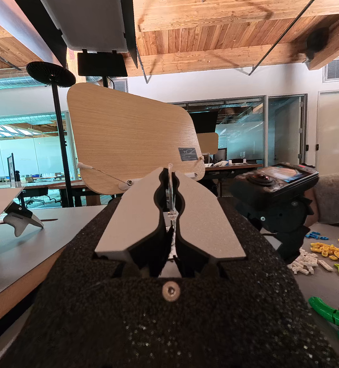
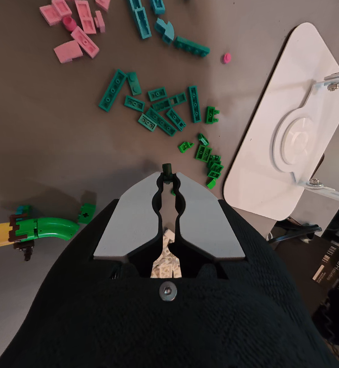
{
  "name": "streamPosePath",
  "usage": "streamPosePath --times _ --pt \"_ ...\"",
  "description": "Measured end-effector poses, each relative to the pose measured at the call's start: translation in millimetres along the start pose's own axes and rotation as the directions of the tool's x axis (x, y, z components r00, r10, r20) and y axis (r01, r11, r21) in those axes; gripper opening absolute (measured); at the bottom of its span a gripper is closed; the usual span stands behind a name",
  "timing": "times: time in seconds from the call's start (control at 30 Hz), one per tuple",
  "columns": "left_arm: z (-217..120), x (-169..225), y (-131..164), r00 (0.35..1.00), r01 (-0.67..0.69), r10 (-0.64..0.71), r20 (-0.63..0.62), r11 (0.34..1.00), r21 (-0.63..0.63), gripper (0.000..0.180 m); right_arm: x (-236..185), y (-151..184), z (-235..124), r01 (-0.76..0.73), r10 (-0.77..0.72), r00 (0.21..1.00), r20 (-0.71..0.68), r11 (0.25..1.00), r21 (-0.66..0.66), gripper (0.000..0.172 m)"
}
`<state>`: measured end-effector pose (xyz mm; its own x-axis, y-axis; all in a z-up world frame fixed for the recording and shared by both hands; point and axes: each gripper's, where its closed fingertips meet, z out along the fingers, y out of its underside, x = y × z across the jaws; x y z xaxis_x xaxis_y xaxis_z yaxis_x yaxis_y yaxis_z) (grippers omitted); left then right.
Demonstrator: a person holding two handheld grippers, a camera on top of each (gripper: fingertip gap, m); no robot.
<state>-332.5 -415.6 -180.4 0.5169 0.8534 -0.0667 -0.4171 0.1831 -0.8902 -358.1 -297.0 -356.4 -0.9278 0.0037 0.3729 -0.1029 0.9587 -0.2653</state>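
My left gripper (image 1: 170, 173) is shut on a thin clear plastic piece (image 1: 171, 191) that stands edge-on between the pads and pokes out past the tips. It is raised above the table, in front of a tilted wooden board (image 1: 129, 135). My right gripper (image 2: 167, 175) is shut on a small dark green peg-like brick (image 2: 167, 170) held at the very fingertips, above the grey table (image 2: 45, 119). The right gripper's body with its camera (image 1: 274, 189) also shows in the left wrist view, at the right. A curved green and yellow built piece (image 2: 35, 229) lies to the left of the right gripper.
Loose dark green bricks (image 2: 160, 107), bright green bricks (image 2: 212, 163), teal bricks (image 2: 142, 22) and pink bricks (image 2: 77, 29) lie scattered on the table. A white stand base (image 2: 264, 159) sits at the right. Yellow bricks (image 1: 331, 253) and white bricks (image 1: 306, 262) lie right of the left gripper. Left tips to right tips: about 20 cm.
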Motion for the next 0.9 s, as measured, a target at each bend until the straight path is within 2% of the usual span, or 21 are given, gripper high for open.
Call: streamPosePath --times 0.1,0.2,0.3,0.4,0.53,0.87,0.9 --pt "-0.1 2.0 0.1 1.0 -0.012 0.012 -0.006 1.0 -0.001 0.004 -3.6 5.0 -19.7 -0.008 0.008 1.0 -0.003 1.0 0.008 0.008" --pt "0.3 6.1 0.0 1.0 0.015 -0.015 -0.024 1.0 -0.002 0.004 -18.7 30.7 -57.9 -0.093 0.093 0.994 0.053 0.996 -0.013 0.008" --pt "0.7 15.4 0.1 0.998 0.026 -0.027 -0.057 1.0 -0.005 0.004 -46.9 75.8 -91.5 -0.19 0.203 0.971 0.127 0.976 -0.11 0.008" --pt "0.7 26.9 0.9 0.995 0.007 -0.008 -0.095 1.0 -0.007 0.004 -87.8 123.9 -113.5 -0.27 0.326 0.923 0.202 0.926 -0.262 0.008" --pt "0.0 43.2 2.4 0.989 -0.022 0.02 -0.149 1.0 -0.009 0.004 -137.1 169.4 -125.0 -0.267 0.38 0.899 0.217 0.87 -0.415 0.008" --pt "-9.2 103.9 11.8 0.936 -0.061 0.05 -0.349 0.998 -0.021 0.004 -175.8 178.6 -108.2 -0.304 0.351 0.932 0.089 0.892 -0.335 0.012" --pt "-11.0 110.7 12.8 0.926 -0.071 0.059 -0.374 0.997 -0.017 0.005 -175.4 176.8 -108.5 -0.321 0.362 0.929 0.075 0.892 -0.318 0.018"
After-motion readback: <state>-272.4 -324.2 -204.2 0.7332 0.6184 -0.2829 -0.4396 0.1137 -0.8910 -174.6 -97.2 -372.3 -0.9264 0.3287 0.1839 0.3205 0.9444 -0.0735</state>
